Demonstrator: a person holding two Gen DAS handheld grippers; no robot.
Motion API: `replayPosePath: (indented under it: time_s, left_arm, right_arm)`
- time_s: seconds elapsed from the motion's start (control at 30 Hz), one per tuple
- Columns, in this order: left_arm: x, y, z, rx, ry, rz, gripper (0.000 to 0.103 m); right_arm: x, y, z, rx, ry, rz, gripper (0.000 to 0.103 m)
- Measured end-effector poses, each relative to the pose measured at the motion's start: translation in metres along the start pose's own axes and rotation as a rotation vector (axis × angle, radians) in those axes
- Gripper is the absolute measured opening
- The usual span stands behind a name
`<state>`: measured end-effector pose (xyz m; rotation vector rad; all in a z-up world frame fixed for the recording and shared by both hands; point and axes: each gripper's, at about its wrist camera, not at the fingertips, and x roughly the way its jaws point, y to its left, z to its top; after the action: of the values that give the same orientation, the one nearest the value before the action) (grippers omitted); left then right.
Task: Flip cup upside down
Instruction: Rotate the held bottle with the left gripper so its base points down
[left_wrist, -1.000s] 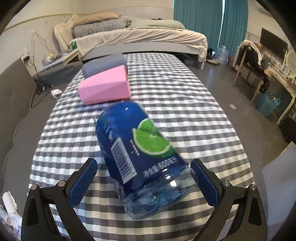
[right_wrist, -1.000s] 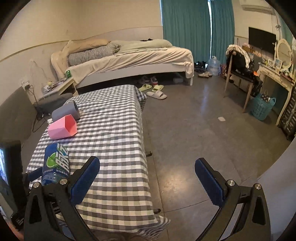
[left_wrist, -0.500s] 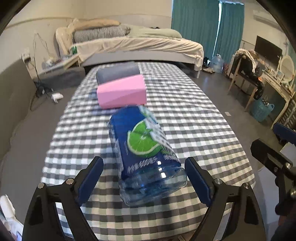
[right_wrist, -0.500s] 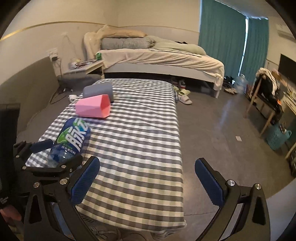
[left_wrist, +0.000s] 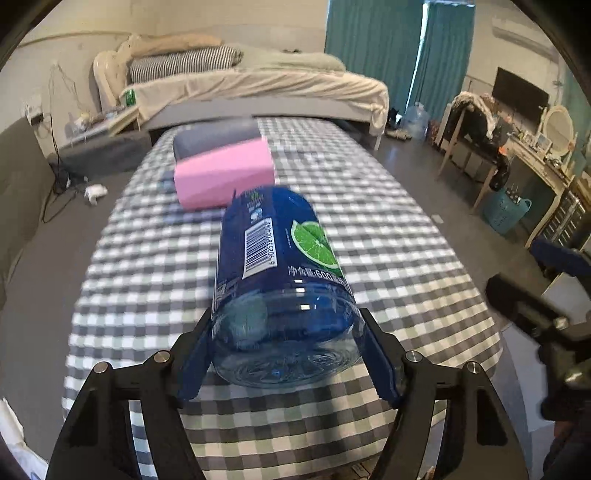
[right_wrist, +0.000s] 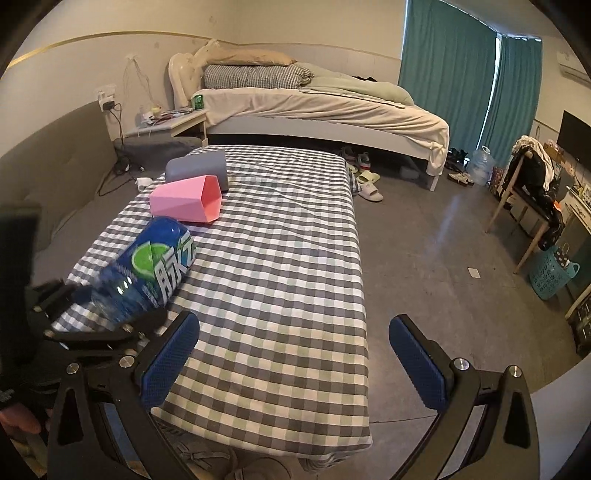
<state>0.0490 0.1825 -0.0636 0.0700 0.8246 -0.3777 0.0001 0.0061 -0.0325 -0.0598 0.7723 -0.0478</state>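
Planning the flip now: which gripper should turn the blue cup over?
Left. The left gripper already has its pads against both sides of the blue cup, which lies on its side on the checked table. The right gripper is open, off beside the table's edge.

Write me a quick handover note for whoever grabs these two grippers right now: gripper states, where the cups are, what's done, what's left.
Left gripper: jaws shut on the base end of the blue cut-bottle cup, which lies on its side over the checked tablecloth.
Right gripper: open, empty, over the near table edge.
Pink cup and grey cup: lying on their sides farther back.
Done: blue cup grasped.
Left: turn it mouth-down and set it on the cloth.
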Motion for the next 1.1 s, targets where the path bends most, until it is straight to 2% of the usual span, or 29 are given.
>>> replayPosePath:
  time_s: [0.13,0.23,0.33,0.43,0.6,0.87,1.0,1.1]
  left_arm:
    - [-0.018,-0.003,0.01,0.051,-0.07,0.009,0.074]
    - [-0.026,0.0,0.022,0.053,-0.089,0.008,0.074]
    - [-0.03,0.005,0.031,0.039,-0.081,-0.004,0.074]
    - [-0.026,0.008,0.034,0.038,-0.03,-0.02,0.074]
    - [-0.016,0.005,0.021,0.086,0.044,-0.024,0.074]
    - [0.012,0.014,-0.009,0.06,0.088,0.021,0.076]
    - [0.003,0.018,-0.021,0.041,0.056,0.013,0.076]
    - [-0.004,0.017,-0.026,0.078,0.036,0.02,0.075]
  right_arm:
    - [0.0,0.001,0.0,-0.008,-0.002,-0.004,0.103]
    - [0.0,-0.001,0.0,-0.002,-0.007,-0.004,0.103]
    - [0.0,-0.003,-0.001,0.006,-0.004,-0.001,0.103]
    - [0.002,-0.007,-0.001,0.02,0.003,0.001,0.103]
    - [0.003,-0.008,-0.001,0.027,0.006,0.01,0.103]
    - [0.002,-0.009,-0.004,0.029,0.009,0.022,0.103]
    - [0.002,-0.011,-0.006,0.036,0.012,0.022,0.103]
    - [0.003,-0.012,-0.006,0.042,0.016,0.025,0.103]
